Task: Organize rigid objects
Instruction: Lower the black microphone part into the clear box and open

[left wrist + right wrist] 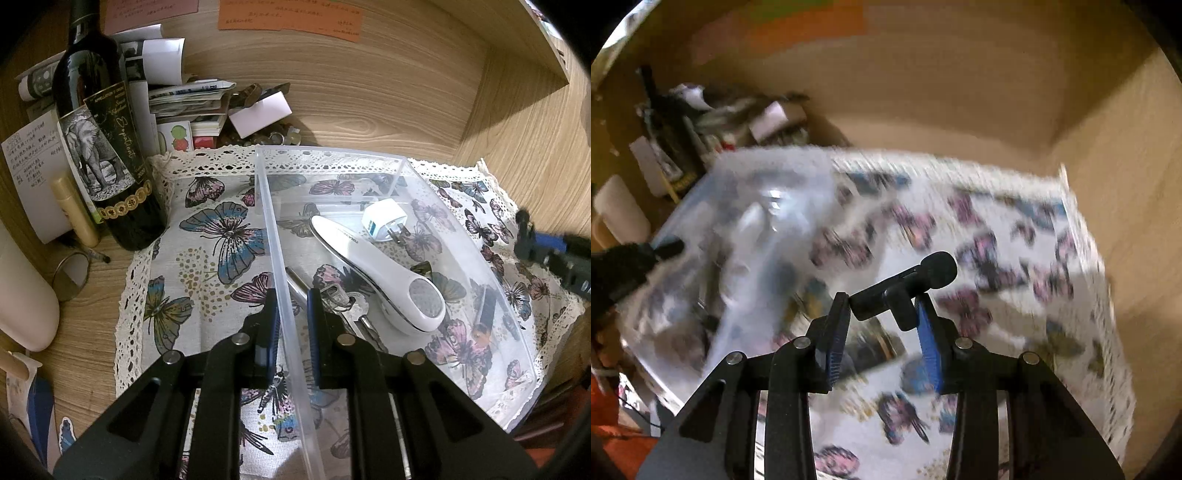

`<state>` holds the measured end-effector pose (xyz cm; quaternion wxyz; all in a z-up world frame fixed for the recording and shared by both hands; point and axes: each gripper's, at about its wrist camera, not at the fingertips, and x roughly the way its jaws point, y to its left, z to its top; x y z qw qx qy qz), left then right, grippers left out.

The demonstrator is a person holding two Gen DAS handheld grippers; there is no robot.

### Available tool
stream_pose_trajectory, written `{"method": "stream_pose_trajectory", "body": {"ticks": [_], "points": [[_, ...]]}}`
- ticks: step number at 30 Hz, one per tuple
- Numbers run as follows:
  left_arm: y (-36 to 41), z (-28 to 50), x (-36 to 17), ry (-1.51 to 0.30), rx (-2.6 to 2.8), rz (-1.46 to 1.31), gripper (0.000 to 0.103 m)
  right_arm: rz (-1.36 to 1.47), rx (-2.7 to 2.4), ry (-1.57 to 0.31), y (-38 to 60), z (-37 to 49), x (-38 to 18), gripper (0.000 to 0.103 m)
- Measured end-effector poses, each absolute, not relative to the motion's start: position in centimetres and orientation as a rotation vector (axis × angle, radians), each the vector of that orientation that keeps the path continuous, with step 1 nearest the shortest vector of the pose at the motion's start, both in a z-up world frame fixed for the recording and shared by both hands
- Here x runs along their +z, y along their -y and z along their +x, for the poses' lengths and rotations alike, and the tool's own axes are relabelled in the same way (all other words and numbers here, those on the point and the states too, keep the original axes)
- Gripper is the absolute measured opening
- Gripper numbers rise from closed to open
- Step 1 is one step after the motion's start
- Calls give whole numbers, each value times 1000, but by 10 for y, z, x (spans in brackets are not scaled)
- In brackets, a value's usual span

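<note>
A clear plastic bin (436,206) sits on a butterfly-print cloth (207,258). Inside lie a white handheld device (388,269), a white plug adapter (384,221), a bunch of keys (347,302) and a small dark item (487,306). My left gripper (291,295) is shut on the bin's left wall (280,258), one finger inside and one outside. My right gripper (882,302) is shut on a small black clip-on microphone (908,288), held above the cloth to the right of the blurred bin (738,229). It shows at the right edge of the left wrist view (554,254).
A dark wine bottle (103,147) stands left of the cloth, with a cream tube (75,210), a small round mirror (70,277), a white cylinder (22,295) and a heap of papers (192,99) behind. Wooden walls close the back and right.
</note>
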<state>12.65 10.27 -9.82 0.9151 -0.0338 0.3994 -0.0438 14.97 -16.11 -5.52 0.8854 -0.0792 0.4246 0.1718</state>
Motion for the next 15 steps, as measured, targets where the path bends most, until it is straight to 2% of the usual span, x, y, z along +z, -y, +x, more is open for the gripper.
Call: {"method": "stream_pose_trajectory", "body": {"ticks": [7,15], "points": [[-103,126,-98,-822,-91,-72,13,-248,501,-796,106,150,-32,33],[-104,126,-98,-822,-92,-75,13,-373,622,-827,49,147,-50,33]]}}
